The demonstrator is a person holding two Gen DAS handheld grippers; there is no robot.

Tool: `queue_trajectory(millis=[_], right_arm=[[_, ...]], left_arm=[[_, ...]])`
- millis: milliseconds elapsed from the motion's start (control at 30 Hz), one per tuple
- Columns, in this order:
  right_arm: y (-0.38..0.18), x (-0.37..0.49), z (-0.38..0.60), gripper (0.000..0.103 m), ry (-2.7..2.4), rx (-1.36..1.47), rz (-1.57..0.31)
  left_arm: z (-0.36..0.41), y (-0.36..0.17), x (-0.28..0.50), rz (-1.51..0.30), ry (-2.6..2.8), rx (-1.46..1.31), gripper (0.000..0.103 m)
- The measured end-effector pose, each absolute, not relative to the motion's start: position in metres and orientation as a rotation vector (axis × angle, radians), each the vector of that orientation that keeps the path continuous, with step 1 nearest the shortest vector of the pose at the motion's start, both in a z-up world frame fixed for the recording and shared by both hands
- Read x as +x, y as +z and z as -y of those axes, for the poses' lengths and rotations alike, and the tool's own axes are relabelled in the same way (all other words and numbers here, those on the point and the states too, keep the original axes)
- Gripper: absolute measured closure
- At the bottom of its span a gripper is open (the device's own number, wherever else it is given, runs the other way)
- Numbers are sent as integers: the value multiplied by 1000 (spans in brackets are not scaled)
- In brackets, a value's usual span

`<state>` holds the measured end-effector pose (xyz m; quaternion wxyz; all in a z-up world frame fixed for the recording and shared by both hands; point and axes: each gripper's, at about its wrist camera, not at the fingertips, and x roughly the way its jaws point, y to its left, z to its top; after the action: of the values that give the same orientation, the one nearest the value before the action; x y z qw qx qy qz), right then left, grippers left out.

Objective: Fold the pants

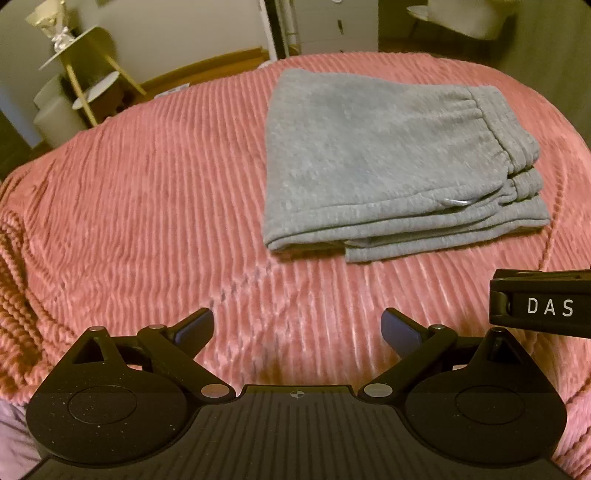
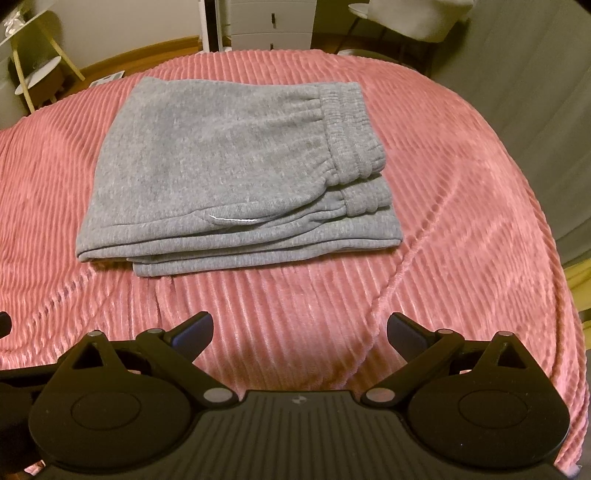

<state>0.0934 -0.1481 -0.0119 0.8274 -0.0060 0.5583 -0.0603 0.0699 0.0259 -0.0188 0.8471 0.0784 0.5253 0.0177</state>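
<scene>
The grey pants (image 1: 388,158) lie folded into a compact stack on the pink ribbed blanket (image 1: 147,206), waistband to the right. They also show in the right wrist view (image 2: 229,166), centred ahead. My left gripper (image 1: 297,328) is open and empty, well short of the pants and to their left. My right gripper (image 2: 299,332) is open and empty, in front of the stack with bare blanket (image 2: 461,221) between. Part of the right gripper's body (image 1: 543,306) shows at the right edge of the left wrist view.
The blanket covers a bed whose far edge curves away behind the pants. A yellow tiered side table (image 1: 85,77) stands at the far left on a wooden floor. White drawers (image 2: 269,22) stand at the back. A ridge (image 2: 413,251) crosses the blanket right of the pants.
</scene>
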Motion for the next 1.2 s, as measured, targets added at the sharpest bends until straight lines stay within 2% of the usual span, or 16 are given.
queue_trajectory(millis=[1200], right_arm=[[-14,94,153,3,-149,11,-1199]], left_arm=[[-20,-22,70,-1098,-4,185,3]])
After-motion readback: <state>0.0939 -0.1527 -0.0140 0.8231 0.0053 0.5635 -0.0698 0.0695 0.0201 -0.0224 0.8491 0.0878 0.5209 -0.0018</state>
